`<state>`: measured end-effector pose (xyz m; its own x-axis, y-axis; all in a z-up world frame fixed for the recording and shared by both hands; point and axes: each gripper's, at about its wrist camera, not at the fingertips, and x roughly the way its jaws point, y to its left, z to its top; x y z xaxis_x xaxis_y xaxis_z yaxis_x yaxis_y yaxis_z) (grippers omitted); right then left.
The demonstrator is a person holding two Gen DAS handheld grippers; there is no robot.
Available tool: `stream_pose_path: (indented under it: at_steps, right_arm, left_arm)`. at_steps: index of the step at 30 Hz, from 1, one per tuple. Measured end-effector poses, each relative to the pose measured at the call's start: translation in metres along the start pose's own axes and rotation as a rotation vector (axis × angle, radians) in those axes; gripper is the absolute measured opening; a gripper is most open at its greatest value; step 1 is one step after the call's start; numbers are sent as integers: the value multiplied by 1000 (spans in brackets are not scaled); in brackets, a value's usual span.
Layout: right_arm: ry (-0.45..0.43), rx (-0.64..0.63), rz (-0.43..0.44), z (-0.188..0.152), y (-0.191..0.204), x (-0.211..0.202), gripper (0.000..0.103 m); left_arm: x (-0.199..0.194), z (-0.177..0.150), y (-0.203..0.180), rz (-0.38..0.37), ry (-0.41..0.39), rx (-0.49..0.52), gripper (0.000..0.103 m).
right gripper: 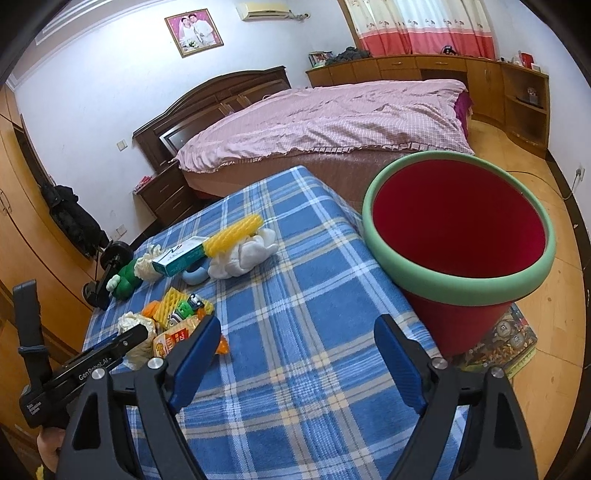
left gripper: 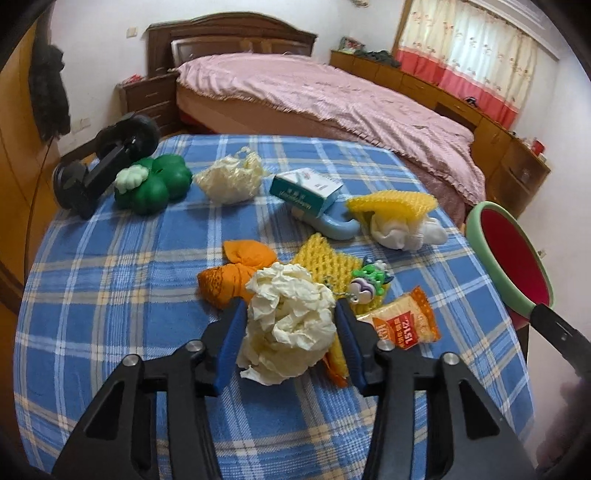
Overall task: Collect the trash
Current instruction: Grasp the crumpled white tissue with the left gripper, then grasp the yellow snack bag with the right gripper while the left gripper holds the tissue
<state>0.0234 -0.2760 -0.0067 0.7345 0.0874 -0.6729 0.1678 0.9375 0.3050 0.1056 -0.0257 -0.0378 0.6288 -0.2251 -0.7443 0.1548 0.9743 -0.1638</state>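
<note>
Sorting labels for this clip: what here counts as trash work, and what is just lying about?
Job: crumpled tissue wad between left gripper jaws; snack wrapper; red bin; foam net.
Lying about: green plush; toy keychain; tissue box.

This is a home bedroom. A bed [right gripper: 332, 114] with a pink cover and dark wooden headboard [right gripper: 207, 99] fills the middle — a nightstand [right gripper: 166, 192] stands beside its head, a framed wedding portrait [right gripper: 194, 31] hangs on the wall above, and low wooden cabinets [right gripper: 424, 68] run past its far side under a curtained window [right gripper: 417, 22]. At its foot stands a table with a blue plaid cloth [right gripper: 295, 295].
</note>
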Motion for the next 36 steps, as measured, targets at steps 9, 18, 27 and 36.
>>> stream_pose_path:
  at_steps: [9, 18, 27, 36]
  right_arm:
    - [30, -56, 19, -1, 21, 9, 93]
    - [82, -148, 64, -8, 57, 29, 103]
    - [181, -229, 87, -21, 98, 66, 103]
    - [208, -319, 32, -34, 126, 94, 103]
  left_arm:
    - [-16, 2, 7, -81, -27, -28, 36]
    - [-44, 6, 24, -53, -88, -61, 36]
    - [-48, -1, 55, 12, -96, -120, 36]
    - [-42, -8, 79, 45, -86, -168, 36]
